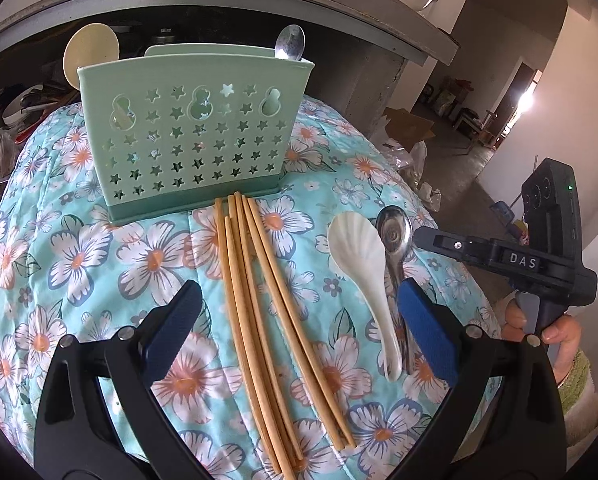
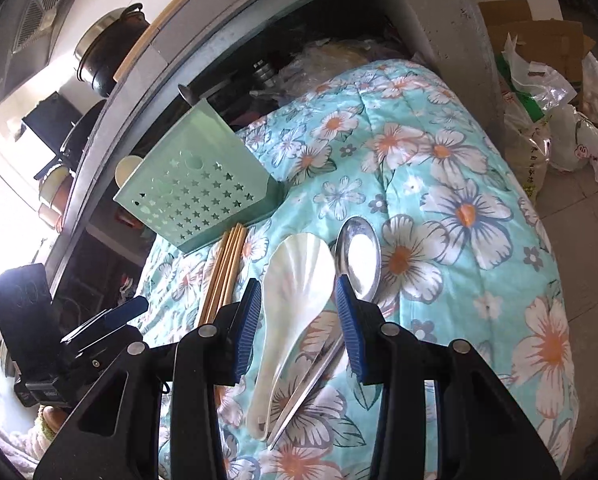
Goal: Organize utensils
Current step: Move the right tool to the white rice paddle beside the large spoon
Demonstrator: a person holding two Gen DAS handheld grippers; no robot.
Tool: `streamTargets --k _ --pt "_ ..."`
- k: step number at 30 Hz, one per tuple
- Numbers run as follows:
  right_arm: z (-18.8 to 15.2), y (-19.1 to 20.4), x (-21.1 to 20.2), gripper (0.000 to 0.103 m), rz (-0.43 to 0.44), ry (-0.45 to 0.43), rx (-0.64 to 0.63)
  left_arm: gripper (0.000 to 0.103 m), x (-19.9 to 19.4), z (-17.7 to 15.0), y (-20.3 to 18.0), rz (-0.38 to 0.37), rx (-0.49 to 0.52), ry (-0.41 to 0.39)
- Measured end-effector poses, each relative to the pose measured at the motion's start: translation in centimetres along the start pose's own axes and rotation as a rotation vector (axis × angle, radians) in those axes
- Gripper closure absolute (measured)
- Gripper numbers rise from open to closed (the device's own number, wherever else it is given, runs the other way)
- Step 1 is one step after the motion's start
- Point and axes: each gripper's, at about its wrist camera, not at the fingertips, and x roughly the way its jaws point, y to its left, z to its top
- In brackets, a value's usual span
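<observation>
I work over a table (image 1: 111,264) covered in a padded floral quilt, soft enough that the utensils lie a little sunk in it, so I expect to pinch low to lift them.

The green holder (image 1: 195,136) stands upright at the far side against the shelf front, its star-punched face towards me. A steel spoon (image 1: 290,42) and a pale round-headed piece (image 1: 91,54) already stand in it, so I judge the job part done.

The chopsticks (image 1: 255,304) lie bundled lengthwise with their far tips touching the holder's base, lined up for a single grab. My left tool (image 1: 295,312) hangs over them, released and spread wide, a pad on either side and clear of the wood.

Just right of them the white ceramic spoon (image 2: 295,312) and the metal spoon (image 2: 357,258) lie side by side, handles crossing near me. My right tool (image 2: 299,320) is half spread, straddling the white spoon's bowl. The pads look apart from it, so it is grasping nothing yet.
</observation>
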Motion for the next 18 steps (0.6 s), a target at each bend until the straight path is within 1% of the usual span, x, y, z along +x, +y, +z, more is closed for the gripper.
streamTargets --k 2,4,6,8,10,13,17,18 --pt "-0.2 -0.2 1.4 0.065 0.001 0.042 0.022 0.009 0.1 -0.1 -0.2 0.005 0.004 -0.001" --pt "-0.5 -0.2 2.3 0.066 -0.033 0.065 0.031 0.009 0.1 -0.1 -0.4 0.012 0.014 -0.002" --pt "-0.6 -0.4 2.9 0.066 -0.053 0.084 0.048 0.011 0.3 -0.1 -0.6 0.022 0.032 -0.002" --pt "-0.6 -0.7 3.4 0.067 -0.052 0.093 0.074 0.012 0.4 -0.2 -0.7 0.026 0.041 0.001" --pt "-0.4 -0.7 3.6 0.069 -0.052 0.086 0.081 0.019 0.6 -0.1 -0.6 0.023 0.034 0.007" --pt "0.1 -0.7 4.0 0.072 -0.045 0.081 0.089 0.026 1.0 -0.3 -0.3 0.021 0.018 0.023" --pt "0.8 -0.7 4.9 0.075 -0.045 0.074 0.102 0.033 0.9 -0.5 0.3 0.024 0.005 0.027" --pt "0.9 -0.7 5.1 0.078 -0.042 0.074 0.107 0.034 0.8 -0.6 0.4 0.022 0.002 0.026"
